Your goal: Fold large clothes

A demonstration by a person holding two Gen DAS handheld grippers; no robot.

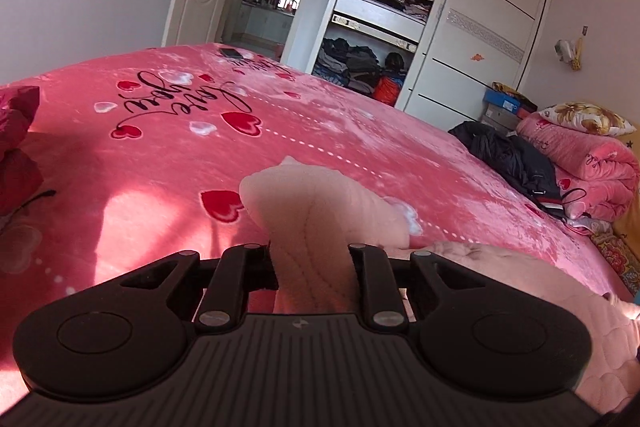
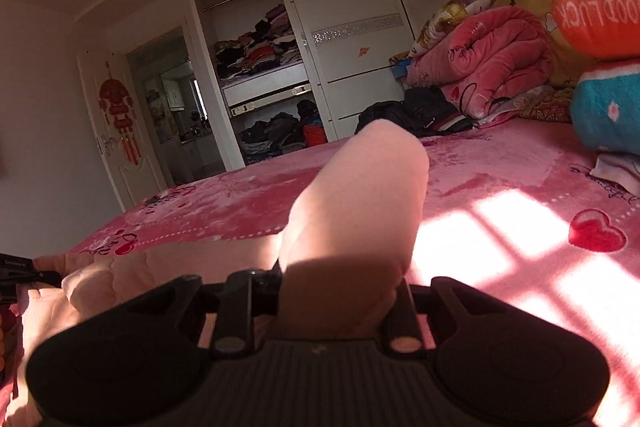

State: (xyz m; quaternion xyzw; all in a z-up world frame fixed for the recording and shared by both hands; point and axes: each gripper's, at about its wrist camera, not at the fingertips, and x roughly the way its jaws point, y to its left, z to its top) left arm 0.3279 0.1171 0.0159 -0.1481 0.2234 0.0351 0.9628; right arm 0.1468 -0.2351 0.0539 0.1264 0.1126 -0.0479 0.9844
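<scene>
My left gripper is clamped on a bunch of pink garment, held level. My right gripper grips another bunch likewise.

Pale pink quilted garment — bunched edges raised, the rest draped low over the bed.

Under my fingers is a wide bed with a pink plush blanket printed with red hearts. On it lies the pale pink quilted garment. Near the far edge a crumpled black jacket touches a rolled pink fleece quilt. A small dark flat thing, maybe a phone, rests at the far corner.
</scene>
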